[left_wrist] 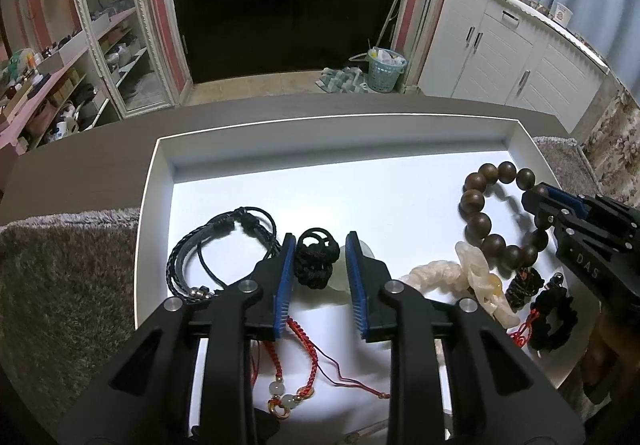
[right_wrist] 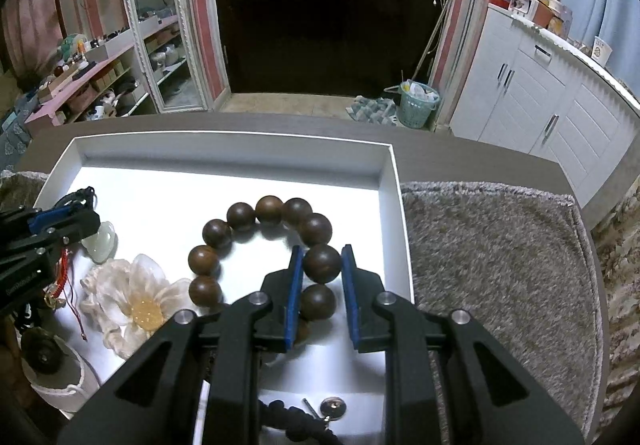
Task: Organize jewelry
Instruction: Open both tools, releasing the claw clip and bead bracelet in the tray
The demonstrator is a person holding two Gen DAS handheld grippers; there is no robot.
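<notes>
A white tray (left_wrist: 160,149) holds the jewelry. My left gripper (left_wrist: 320,245) is open, its blue pads either side of a black knotted cord ornament (left_wrist: 316,259) tied to a pale jade pendant (left_wrist: 344,277), not touching. A black braided bracelet (left_wrist: 208,249) lies to its left and a red cord with pale beads (left_wrist: 300,377) below. My right gripper (right_wrist: 322,257) is open around one bead of the brown wooden bead bracelet (right_wrist: 256,221), which lies flat in the tray (right_wrist: 394,181). The bracelet (left_wrist: 480,201) and right gripper (left_wrist: 528,199) also show in the left wrist view.
A white flower hair tie (right_wrist: 132,297) lies left of the beads. A black scrunchie (left_wrist: 556,321) and red thread sit at the tray's right. A round silver stud (right_wrist: 334,407) lies near the front. Grey fluffy mats (right_wrist: 500,265) flank the tray on the grey table.
</notes>
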